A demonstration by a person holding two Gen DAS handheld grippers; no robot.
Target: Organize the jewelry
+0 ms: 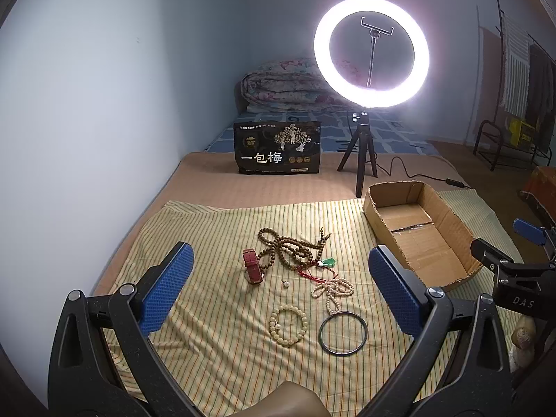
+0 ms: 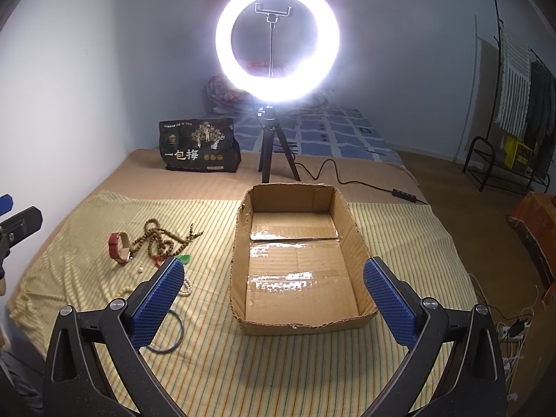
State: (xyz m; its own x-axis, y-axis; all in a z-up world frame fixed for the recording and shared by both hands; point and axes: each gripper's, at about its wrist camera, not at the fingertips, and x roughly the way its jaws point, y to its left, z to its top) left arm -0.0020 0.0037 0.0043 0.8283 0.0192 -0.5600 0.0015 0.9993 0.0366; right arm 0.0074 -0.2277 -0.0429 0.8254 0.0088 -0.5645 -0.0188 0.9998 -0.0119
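Progress: nothing sorted yet | cardboard box [image 2: 299,271] seen empty, right on bed | jewelry [image 1: 299,267] left scattered on striped cloth [image 1: 208,229] | left gripper [image 1: 278,288], right gripper [image 2: 274,295]: jaws held spread, nothing pinched

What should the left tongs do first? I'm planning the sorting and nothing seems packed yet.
Probably lower the left tongs, which are open, onto the cream bead bracelet. It lies nearest on the striped cloth, apart from the tangled brown beads, so it looks easiest to lift alone. The cardboard box is empty, and the right tongs hang open before it.
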